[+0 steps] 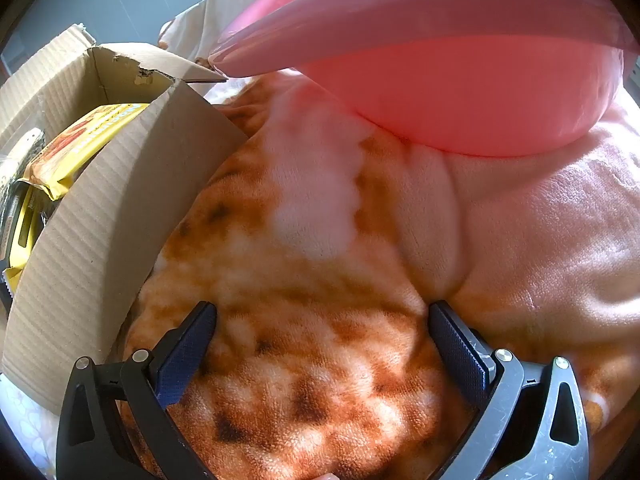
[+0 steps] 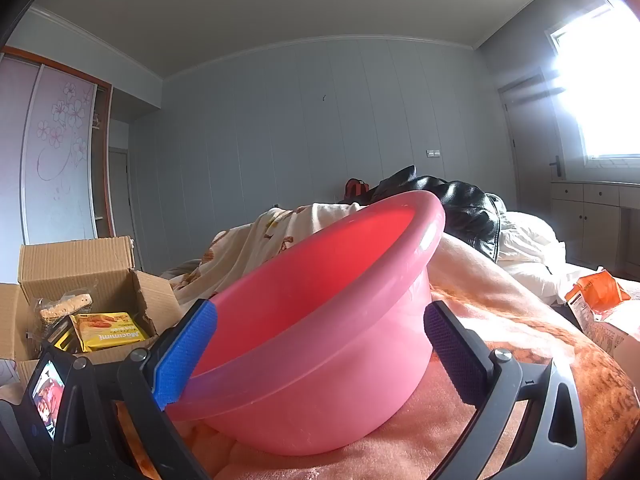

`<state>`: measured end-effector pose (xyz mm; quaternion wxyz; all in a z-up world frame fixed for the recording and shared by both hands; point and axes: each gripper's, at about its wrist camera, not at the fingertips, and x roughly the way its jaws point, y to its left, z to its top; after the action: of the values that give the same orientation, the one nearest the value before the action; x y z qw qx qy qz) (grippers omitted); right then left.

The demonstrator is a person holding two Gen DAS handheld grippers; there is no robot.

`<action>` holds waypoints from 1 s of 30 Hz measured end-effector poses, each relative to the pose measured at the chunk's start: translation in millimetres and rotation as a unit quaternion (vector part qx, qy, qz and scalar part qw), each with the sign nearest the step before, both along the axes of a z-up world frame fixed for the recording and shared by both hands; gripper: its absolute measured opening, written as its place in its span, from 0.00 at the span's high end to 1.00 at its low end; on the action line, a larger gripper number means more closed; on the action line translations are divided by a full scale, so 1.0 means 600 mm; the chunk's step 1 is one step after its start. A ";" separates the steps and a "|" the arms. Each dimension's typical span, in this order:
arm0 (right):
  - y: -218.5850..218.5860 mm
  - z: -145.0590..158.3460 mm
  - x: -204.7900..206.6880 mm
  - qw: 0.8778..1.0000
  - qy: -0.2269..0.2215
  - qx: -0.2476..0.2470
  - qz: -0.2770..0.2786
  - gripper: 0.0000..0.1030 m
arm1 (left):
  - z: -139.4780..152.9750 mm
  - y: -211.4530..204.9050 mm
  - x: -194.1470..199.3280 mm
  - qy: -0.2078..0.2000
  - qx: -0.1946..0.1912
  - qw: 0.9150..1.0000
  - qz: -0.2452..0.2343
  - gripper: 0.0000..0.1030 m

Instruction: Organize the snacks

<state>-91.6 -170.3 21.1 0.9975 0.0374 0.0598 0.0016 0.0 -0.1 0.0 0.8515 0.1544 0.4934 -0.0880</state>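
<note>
Basin rim between spread fingers

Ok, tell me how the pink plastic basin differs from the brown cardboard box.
The pink plastic basin is round, smooth and tilted on the orange blanket; the brown cardboard box is square-cornered, ribbed and has a torn flap. What shows of the basin's inside is bare, while the box holds snack packets, including a yellow one. Both are open-topped containers on the bed.
</note>
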 end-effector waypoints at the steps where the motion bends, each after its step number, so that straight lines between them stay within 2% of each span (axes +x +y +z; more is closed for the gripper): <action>1: 0.000 0.000 0.000 1.000 0.000 0.001 0.000 0.01 | 0.000 0.000 0.000 0.000 0.000 1.000 0.000 0.00; 19: 0.001 -0.001 0.000 1.000 -0.001 0.002 0.001 0.01 | -0.001 0.001 0.006 0.008 -0.002 1.000 -0.002 0.00; 24: 0.001 -0.001 0.000 1.000 -0.001 0.001 0.001 0.01 | 0.015 0.002 0.015 0.013 -0.001 1.000 -0.006 0.00; 30: 0.000 -0.002 0.000 1.000 -0.001 0.001 0.001 0.01 | -0.005 0.000 0.012 0.014 0.004 1.000 -0.014 0.00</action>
<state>-91.7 -170.2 20.0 0.9975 0.0389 0.0588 0.0027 7.2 0.0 -3.2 0.8427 0.1636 0.5029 -0.1004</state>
